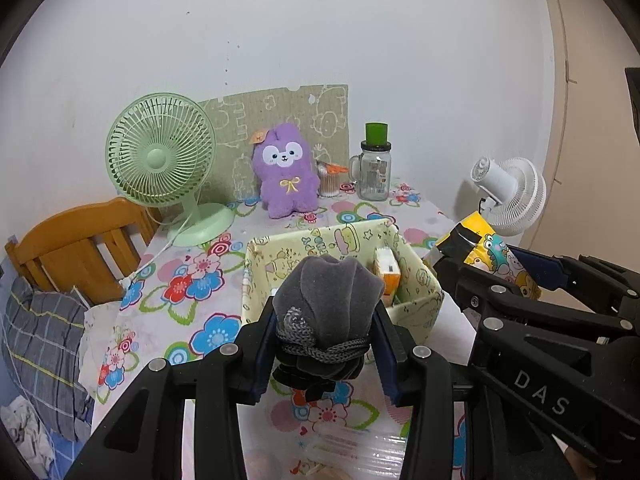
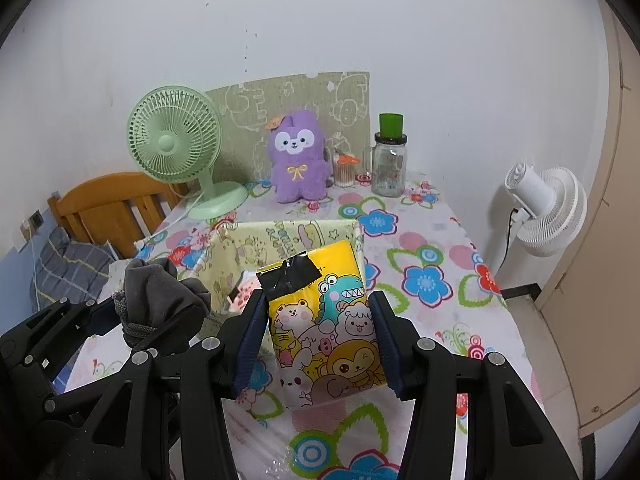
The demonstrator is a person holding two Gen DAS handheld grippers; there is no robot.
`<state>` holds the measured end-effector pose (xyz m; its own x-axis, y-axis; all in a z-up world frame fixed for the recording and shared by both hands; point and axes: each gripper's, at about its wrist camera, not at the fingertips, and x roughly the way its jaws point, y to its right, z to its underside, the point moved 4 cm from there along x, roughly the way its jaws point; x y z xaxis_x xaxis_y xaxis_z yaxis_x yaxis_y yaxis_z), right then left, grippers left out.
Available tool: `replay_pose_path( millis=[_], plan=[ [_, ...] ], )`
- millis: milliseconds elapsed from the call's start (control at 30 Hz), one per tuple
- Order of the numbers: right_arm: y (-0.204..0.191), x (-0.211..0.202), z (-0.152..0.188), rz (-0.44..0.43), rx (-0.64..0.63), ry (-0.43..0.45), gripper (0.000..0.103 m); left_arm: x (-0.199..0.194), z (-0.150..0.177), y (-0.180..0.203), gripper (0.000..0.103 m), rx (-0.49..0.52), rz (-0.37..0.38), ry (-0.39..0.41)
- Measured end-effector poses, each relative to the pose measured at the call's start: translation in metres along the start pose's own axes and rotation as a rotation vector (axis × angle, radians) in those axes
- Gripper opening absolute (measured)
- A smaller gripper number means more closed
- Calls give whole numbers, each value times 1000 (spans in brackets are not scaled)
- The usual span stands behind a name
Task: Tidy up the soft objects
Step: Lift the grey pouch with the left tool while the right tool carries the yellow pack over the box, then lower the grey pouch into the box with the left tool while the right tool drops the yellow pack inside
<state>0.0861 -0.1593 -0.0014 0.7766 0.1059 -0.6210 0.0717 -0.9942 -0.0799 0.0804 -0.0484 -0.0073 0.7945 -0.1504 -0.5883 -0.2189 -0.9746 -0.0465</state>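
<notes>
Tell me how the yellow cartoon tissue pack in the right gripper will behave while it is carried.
The yellow cartoon tissue pack probably squashes easily: it sits clamped between the right gripper pads and looks like a soft plastic wrap. It is likely light for its size. The glossy wrap could be slippery. The black tape patch at its top suggests an opened pack, so it may bulge there.

fans 2 | plush toy 1 | jar 1 | box 1

place: home bedroom | cues: wooden bed frame, plaid pillow, floral tablecloth, plush toy
</notes>
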Motion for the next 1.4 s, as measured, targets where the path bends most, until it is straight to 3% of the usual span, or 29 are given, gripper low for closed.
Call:
replay_pose_path(
  millis=[700,1400],
  plan=[
    [-4,48,-37,-7,-10,-14,55,44,-28,-21,44,-43,-15,-15],
    [-3,120,-43,-43,-1,-109,55,117,-28,-27,44,-60,10,-129]
  ],
)
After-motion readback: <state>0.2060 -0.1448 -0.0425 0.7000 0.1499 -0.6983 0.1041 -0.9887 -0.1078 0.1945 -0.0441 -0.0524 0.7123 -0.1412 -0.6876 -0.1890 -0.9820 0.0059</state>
